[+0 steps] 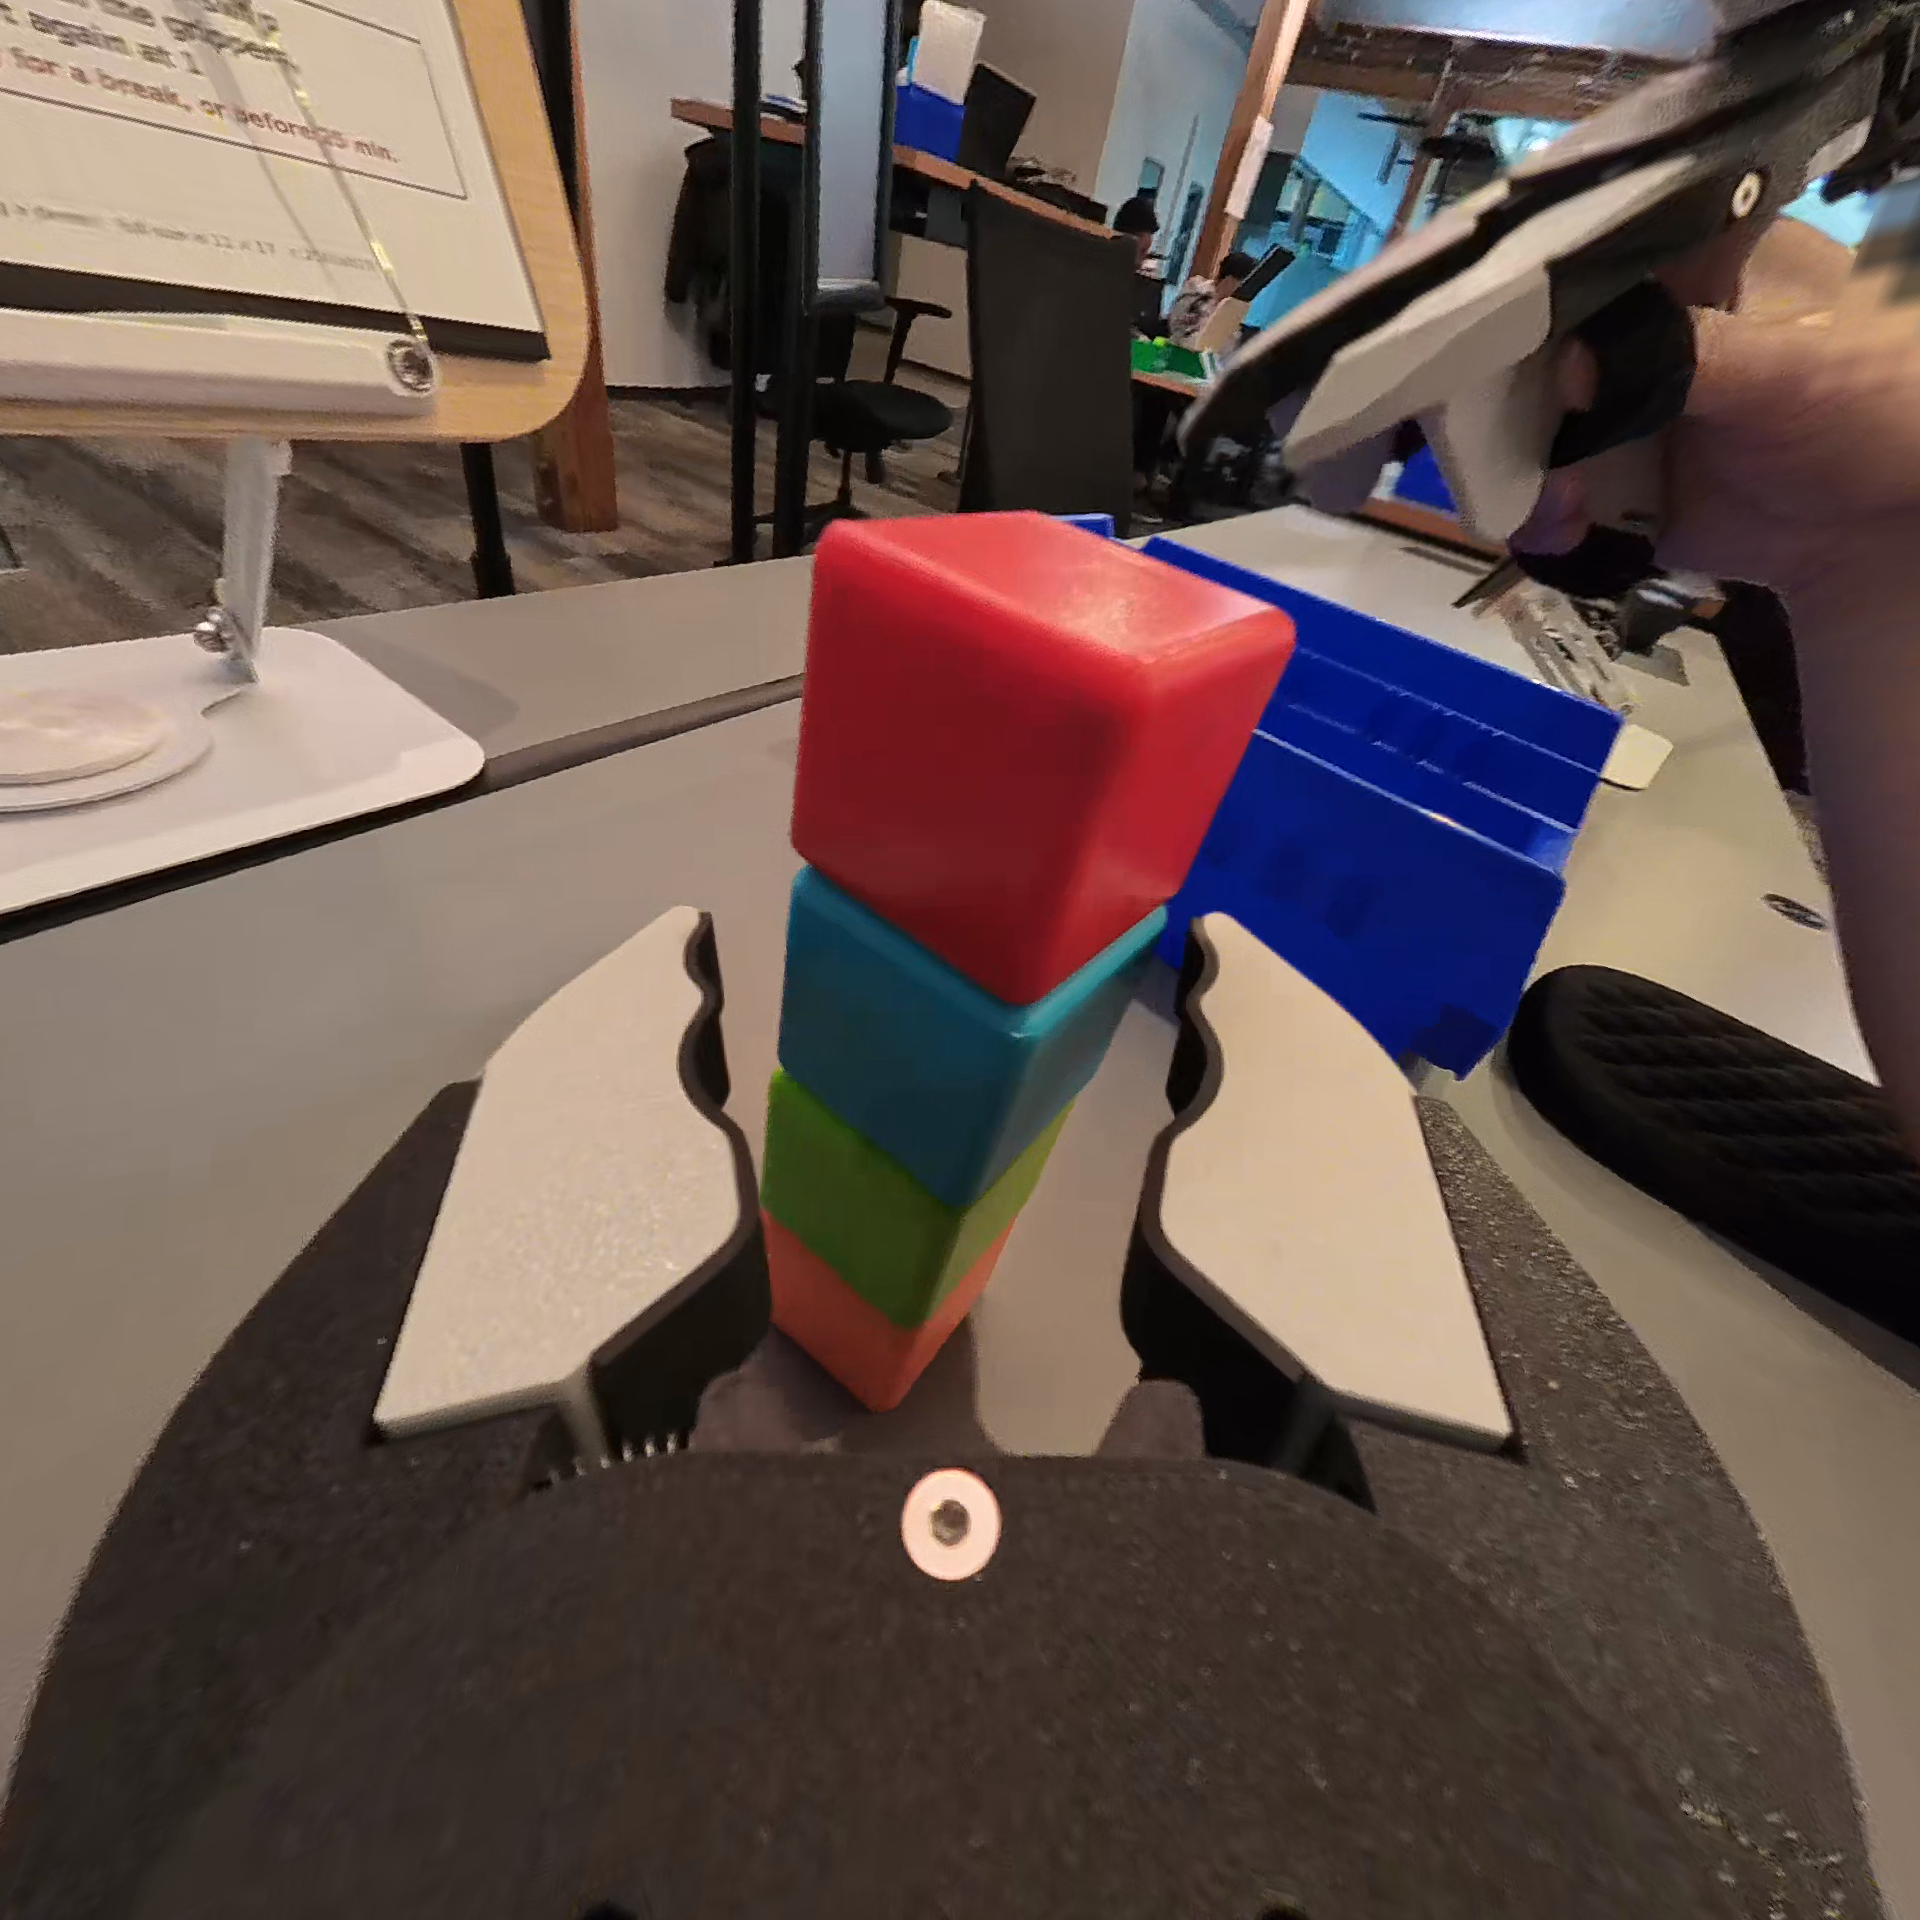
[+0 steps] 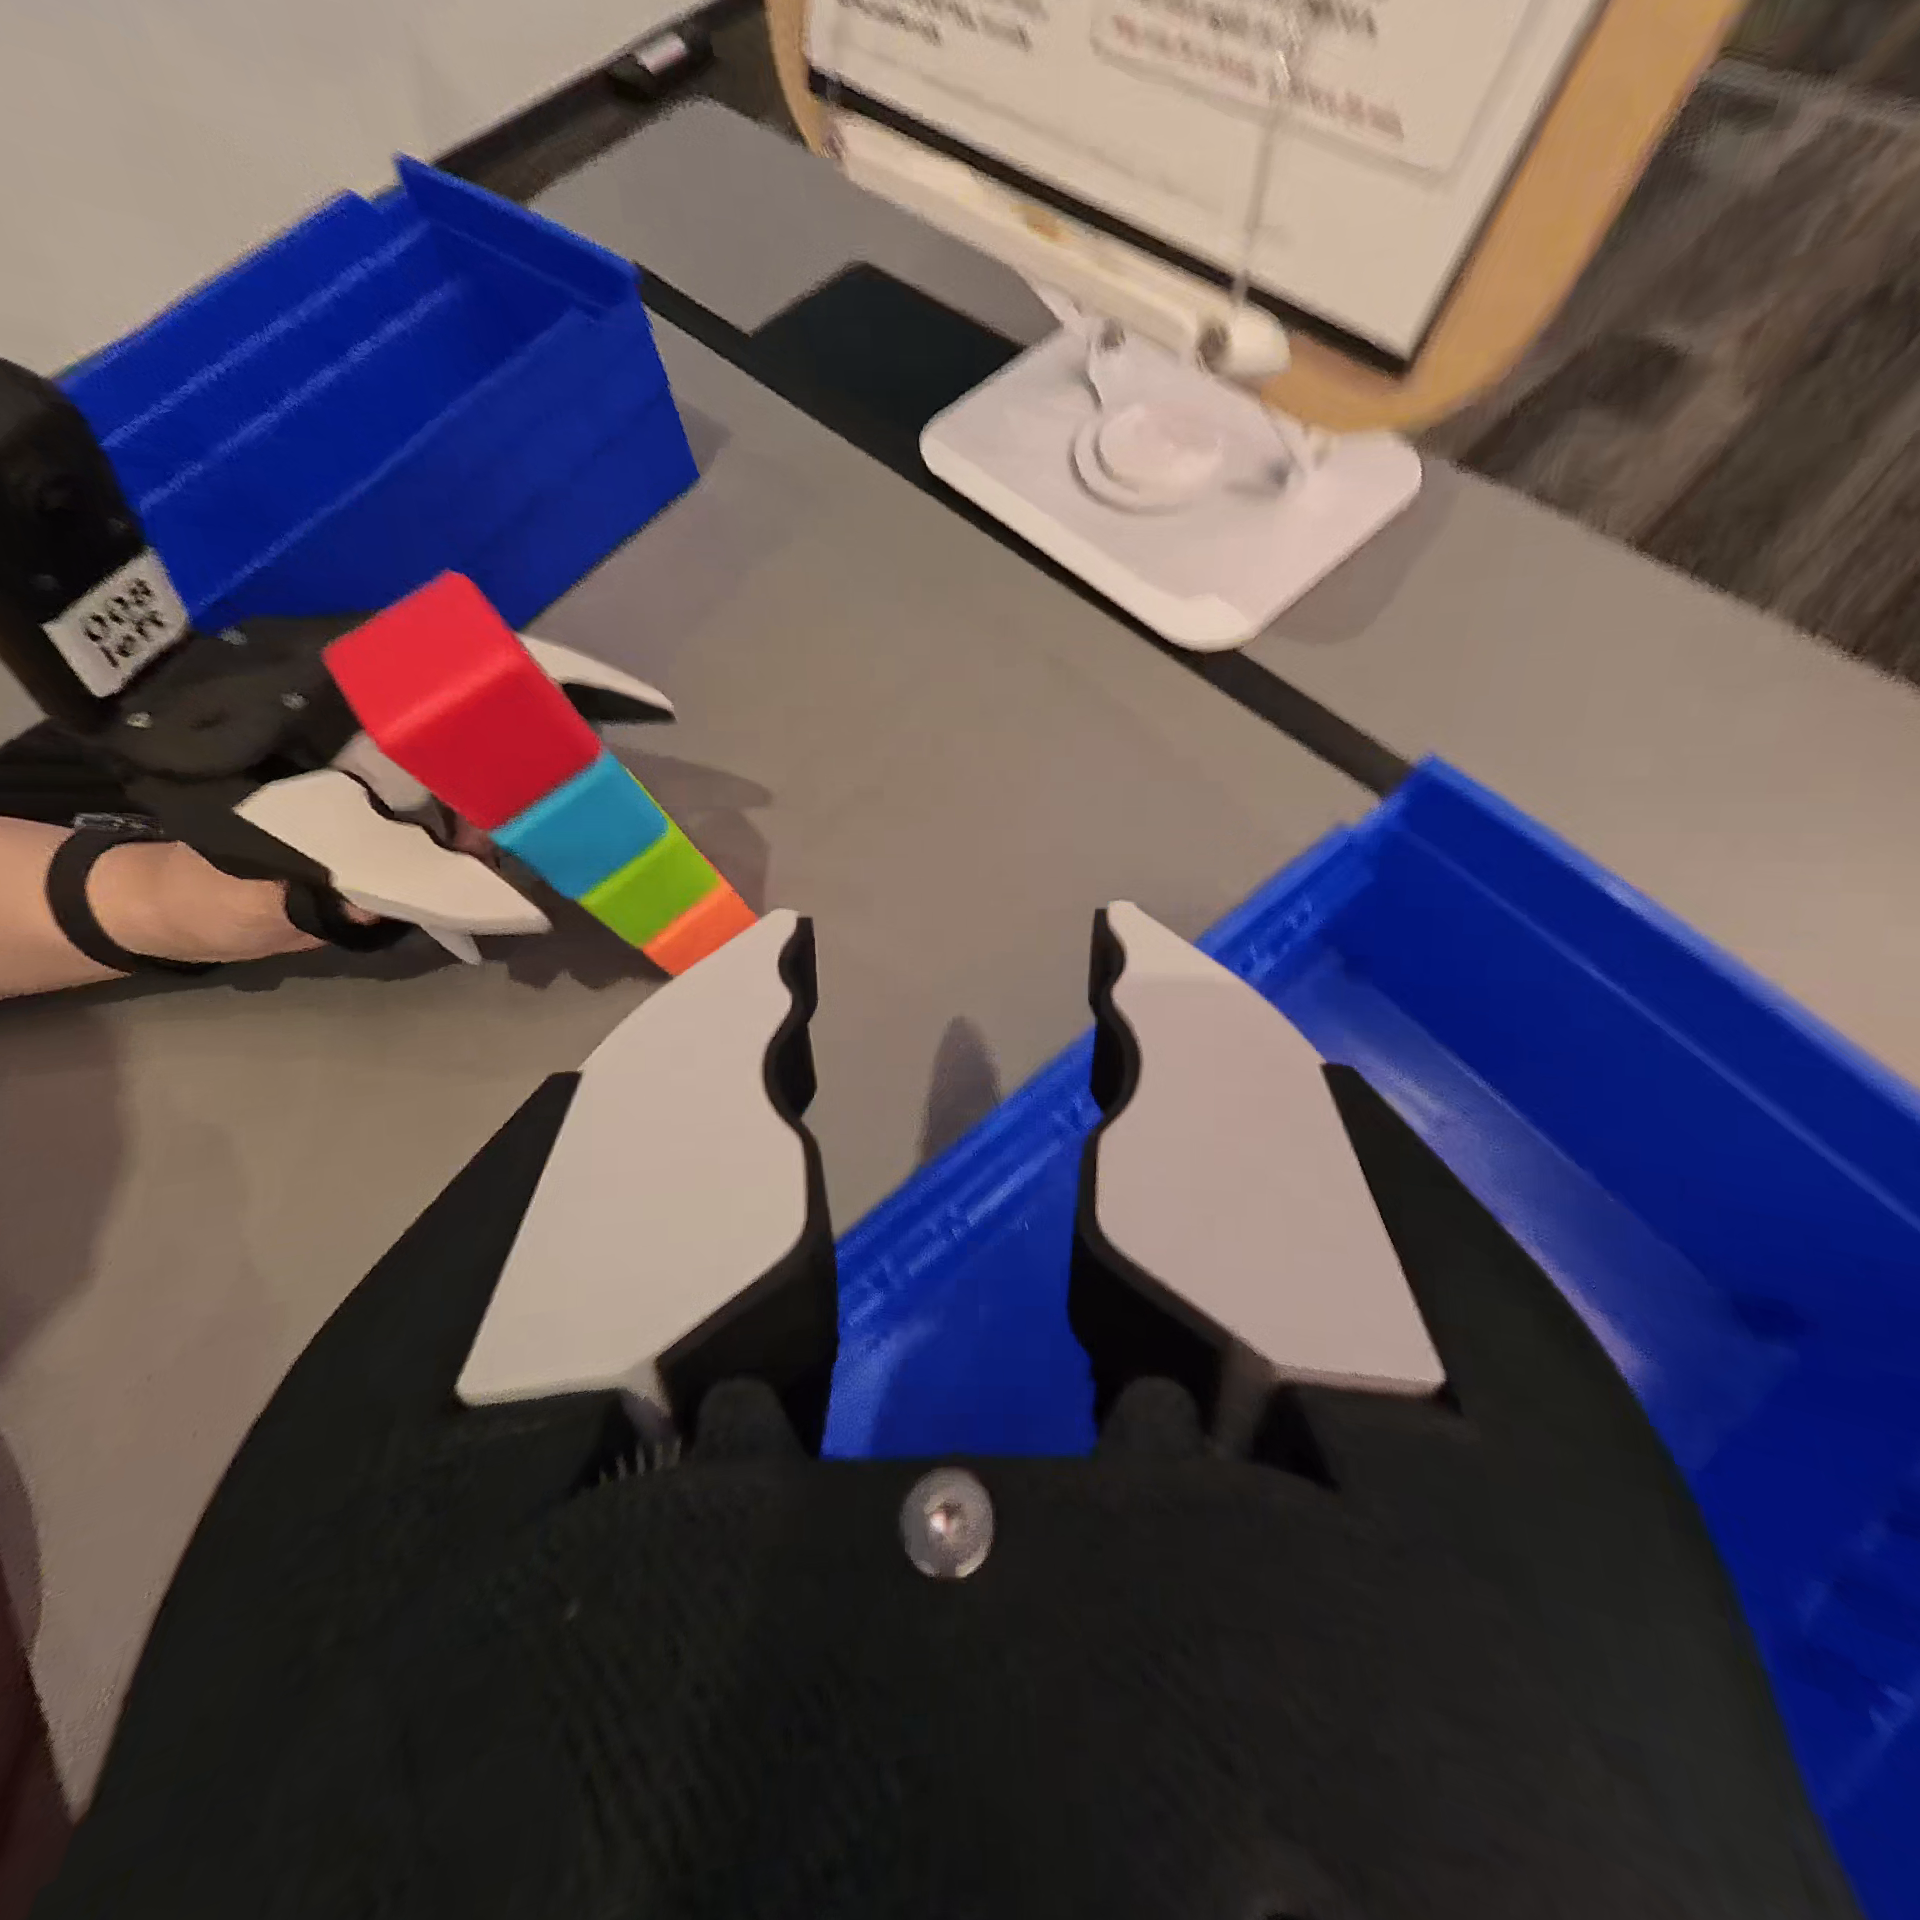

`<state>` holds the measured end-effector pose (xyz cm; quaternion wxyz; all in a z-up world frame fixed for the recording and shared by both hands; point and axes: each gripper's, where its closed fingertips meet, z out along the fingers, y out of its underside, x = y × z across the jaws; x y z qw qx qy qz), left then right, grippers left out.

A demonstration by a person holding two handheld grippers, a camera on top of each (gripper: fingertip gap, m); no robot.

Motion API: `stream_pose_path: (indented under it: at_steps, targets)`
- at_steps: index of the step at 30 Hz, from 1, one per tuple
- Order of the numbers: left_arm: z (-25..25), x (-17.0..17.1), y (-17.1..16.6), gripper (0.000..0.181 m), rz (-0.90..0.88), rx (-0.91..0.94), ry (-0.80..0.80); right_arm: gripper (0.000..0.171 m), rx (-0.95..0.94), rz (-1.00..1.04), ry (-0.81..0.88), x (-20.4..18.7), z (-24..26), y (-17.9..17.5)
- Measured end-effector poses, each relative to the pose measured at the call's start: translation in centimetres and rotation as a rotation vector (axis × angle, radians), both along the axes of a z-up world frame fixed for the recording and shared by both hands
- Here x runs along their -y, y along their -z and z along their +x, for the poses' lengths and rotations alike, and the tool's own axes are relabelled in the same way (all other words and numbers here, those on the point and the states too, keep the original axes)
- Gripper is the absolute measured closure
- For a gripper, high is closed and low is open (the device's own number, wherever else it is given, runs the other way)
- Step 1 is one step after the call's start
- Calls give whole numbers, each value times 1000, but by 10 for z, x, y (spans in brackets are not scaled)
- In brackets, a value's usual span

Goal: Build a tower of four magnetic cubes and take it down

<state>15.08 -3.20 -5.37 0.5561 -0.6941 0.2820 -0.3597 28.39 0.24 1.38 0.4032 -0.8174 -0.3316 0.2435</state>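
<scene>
- left wrist view: left gripper (image 1: 951, 997) is spread wide, its grey fingers (image 1: 582, 1164) flanking the tower, one on each side; clear gap on the right side, left pad sits close to the lower cubes, contact hard to call from this angle.
- tower stands four high on the grey table (image 1: 312, 1039): orange cube (image 1: 862, 1335) at the base, green cube (image 1: 883, 1216), teal cube (image 1: 935, 1049), red cube (image 1: 1018, 748) on top. slight stagger between layers, stack reads upright.
- right gripper (image 1: 1242, 416) is up at the top right, above and beyond the tower, touching nothing; held by a hand (image 1: 1808, 416).
- blue bin (image 1: 1403, 831) is behind the tower to the right; white stand base (image 1: 260, 758) is on the left, carrying a sign board (image 1: 260, 187). a black mesh pad (image 1: 1714, 1101) lies at the right edge.
- room: open office behind, desks and black chairs (image 1: 883, 405), wood-look floor.
- right wrist view: right gripper (image 2: 951, 935) is released, fingers (image 2: 665, 1174) parted with nothing between them, hovering over the table and the near edge of a second blue bin (image 2: 1558, 1143).
- left gripper (image 2: 582, 810) shows at left, low on the table, fingers either side of the tower's lower half, held by a strapped hand (image 2: 166, 914).
- red cube (image 2: 468, 696), teal cube (image 2: 582, 821), green cube (image 2: 649, 894), orange cube (image 2: 696, 940), the last partly hidden by the right gripper's finger tip.
- far blue bin (image 2: 364, 416) is behind the left gripper; stand base (image 2: 1164, 520) and sign board (image 2: 1195, 135) are at the top.
</scene>
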Motion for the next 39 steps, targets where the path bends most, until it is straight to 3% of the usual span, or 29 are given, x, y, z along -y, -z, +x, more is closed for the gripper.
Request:
stream_pose_path:
  at_steps: [3, 6, 12, 15, 20, 23, 31, 35, 39]
  targets:
    - [4, 1, 0, 99, -1, -5, 39, 119, -62, 103, -81, 10, -35, -27]
    - [4, 2, 0, 114, 21, -9, 51, 117, -97, 169, -214, 26, -77, -38]
    - [6, 2, 0, 114, 34, -6, 71, 106, 136, 264, -414, 40, -134, -4]
    - [7, 3, 1, 115, 36, -11, 87, 101, 128, 233, -484, 45, -154, 7]
    - [7, 3, 2, 115, 44, -26, 79, 102, 156, 167, -481, 37, -158, 24]
    - [7, 2, 2, 116, 46, -34, 76, 120, 165, 154, -507, 41, -159, 27]
    - [6, 1, 4, 116, 45, -58, 73, 120, 142, 106, -481, 40, -161, 26]
    - [8, 2, 5, 117, 61, -81, 74, 121, -50, 50, -473, 42, -165, 1]
    - [8, 2, 5, 117, 56, -80, 80, 120, -44, 192, -226, 9, -110, -37]
